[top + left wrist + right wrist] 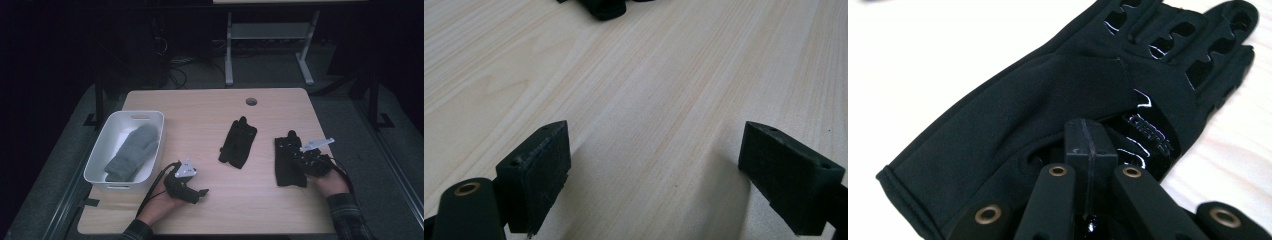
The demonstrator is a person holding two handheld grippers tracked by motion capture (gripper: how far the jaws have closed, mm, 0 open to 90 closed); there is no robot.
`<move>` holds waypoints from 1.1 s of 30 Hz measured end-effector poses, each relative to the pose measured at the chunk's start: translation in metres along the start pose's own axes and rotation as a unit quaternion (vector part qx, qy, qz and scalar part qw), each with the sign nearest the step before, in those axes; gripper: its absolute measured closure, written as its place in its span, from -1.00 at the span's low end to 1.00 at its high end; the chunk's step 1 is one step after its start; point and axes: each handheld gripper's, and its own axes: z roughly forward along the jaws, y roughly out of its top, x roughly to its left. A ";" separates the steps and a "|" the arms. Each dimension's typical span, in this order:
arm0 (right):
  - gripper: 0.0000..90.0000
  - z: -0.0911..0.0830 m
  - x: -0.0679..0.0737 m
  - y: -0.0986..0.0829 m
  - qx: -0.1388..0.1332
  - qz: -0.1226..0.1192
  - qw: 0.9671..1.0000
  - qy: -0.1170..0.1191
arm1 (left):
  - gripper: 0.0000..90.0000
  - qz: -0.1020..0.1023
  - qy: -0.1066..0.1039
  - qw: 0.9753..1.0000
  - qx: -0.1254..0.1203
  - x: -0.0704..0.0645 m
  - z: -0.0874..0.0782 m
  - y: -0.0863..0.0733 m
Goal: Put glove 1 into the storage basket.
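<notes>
Black fabric glove with glossy rubber grip print (1058, 95): lies flat at the near right of the pale wooden table (210, 107), fingers pointing far. Right gripper (1088, 145): jaws pressed together over the glove's palm; whether fabric is pinched between them cannot be told. Left gripper (656, 170): jaws wide apart above bare tabletop, near left. Second black glove (238, 141): table centre. White plastic bin (145, 116): left edge, holding a grey knitted mitten (132, 152).

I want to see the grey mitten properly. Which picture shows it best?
The high view: the grey mitten lies in the white bin, whole and unblocked. The left gripper view looks at bare table, the right gripper view at a black glove.
</notes>
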 end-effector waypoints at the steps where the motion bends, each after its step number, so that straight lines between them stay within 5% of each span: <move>1: 1.00 0.000 0.004 0.000 -0.001 -0.008 1.000 0.003 | -0.72 0.000 0.000 1.000 0.000 0.000 0.000 0.000; 19: 1.00 -0.005 0.057 -0.003 0.008 -0.053 0.997 0.050 | -0.72 0.000 0.000 1.000 0.000 0.000 0.000 0.000; 33: 1.00 -0.012 0.082 -0.011 0.017 -0.102 0.990 0.092 | -0.72 0.000 0.000 1.000 -0.002 0.000 0.000 0.000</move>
